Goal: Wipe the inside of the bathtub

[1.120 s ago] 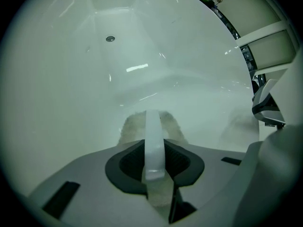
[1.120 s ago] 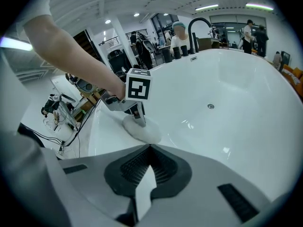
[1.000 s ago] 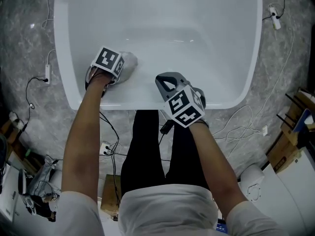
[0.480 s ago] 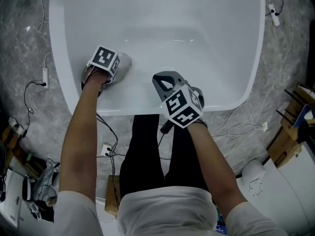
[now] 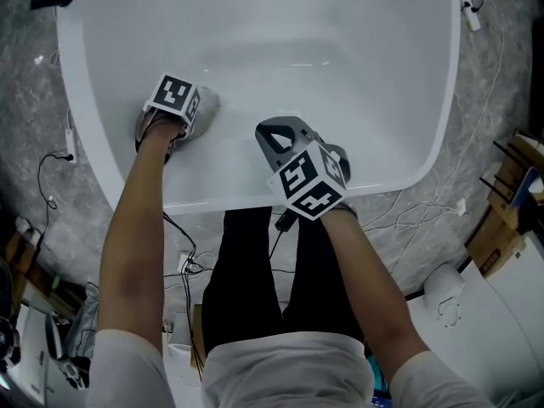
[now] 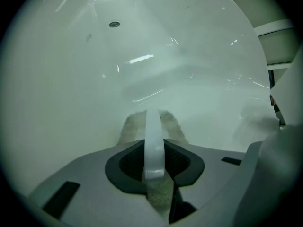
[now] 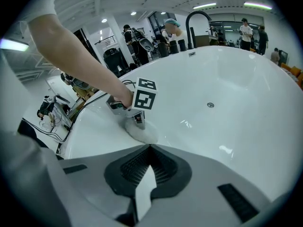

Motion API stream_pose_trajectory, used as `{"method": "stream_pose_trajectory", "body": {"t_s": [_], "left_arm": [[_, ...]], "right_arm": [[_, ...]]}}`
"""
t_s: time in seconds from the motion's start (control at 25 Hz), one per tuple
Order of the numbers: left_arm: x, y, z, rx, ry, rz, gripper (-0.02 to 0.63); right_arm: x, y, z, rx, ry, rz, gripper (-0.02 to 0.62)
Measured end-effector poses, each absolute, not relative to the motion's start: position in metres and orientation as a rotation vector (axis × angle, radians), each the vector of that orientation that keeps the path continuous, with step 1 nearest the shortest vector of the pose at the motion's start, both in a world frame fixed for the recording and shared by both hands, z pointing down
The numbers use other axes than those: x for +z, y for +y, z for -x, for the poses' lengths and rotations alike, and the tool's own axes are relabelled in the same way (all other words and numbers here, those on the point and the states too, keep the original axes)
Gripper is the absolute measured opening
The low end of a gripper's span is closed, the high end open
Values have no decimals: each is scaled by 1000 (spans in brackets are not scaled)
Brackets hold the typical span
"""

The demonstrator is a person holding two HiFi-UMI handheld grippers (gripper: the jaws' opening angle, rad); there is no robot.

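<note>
Drift over the last second is small: in head view both grippers sit slightly higher and further left, and the bathtub (image 5: pixel 255 195) has slid the same way in frame, so I can't tell how far the cloth itself moved. Grip is unchanged.

Left gripper (image 5: pixel 198 111) is at 10 o'clock from frame centre, jaws clamped on a pale cloth (image 5: pixel 206 103) pressed against the tub's near inner wall. Right gripper (image 5: pixel 277 134) is at 4 o'clock from it, near the front rim, jaws together with nothing between them.

Grey floor (image 5: pixel 476 100) around the tub has loose cables (image 5: pixel 425 211) at 3 to 4 o'clock. The marker cube and forearm cover most of the left gripper from above.

Left gripper view shows the jaws (image 6: pixel 154 145) pinching the cloth (image 6: pixel 131 126), with the drain (image 6: pixel 113 24) at 11 o'clock. The head view shows no drain.

Right gripper view shows its own closed jaws (image 7: pixel 150 148), the left gripper (image 7: pixel 137 118) on the cloth (image 7: pixel 143 133) at 12 o'clock, the drain (image 7: pixel 210 105), a black faucet (image 7: pixel 194 18) and people (image 7: pixel 251 32) beyond the far rim.
</note>
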State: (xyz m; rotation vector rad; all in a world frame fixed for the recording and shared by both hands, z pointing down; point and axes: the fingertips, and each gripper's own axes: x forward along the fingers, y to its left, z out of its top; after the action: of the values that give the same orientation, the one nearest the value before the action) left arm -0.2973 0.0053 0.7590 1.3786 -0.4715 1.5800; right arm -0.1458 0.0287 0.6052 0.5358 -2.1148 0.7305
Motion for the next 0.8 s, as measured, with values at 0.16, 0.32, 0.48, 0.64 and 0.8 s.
{"method": "stream_pose_trajectory", "body": {"t_s": [0.16,0.32,0.48,0.64,0.8], "left_arm": [[771,3,297,1583,-482,-1365,98],[785,-3,291,1575,-496,-1364,98],[792,-8,287,1565,-509,-1367,98],[796,-9,269,1581,-496,-1389,98],[796,-8,253,1575,-479,-1407,98]], "right_arm": [[614,26,144,729,-2115,-531,9],[619,22,136,729,-2112,-542,9],[622,23,132,740,-2109,-545,9],[623,23,121,745,-2110,-553,9],[619,25,117,739,-2112,-550,9]]}}
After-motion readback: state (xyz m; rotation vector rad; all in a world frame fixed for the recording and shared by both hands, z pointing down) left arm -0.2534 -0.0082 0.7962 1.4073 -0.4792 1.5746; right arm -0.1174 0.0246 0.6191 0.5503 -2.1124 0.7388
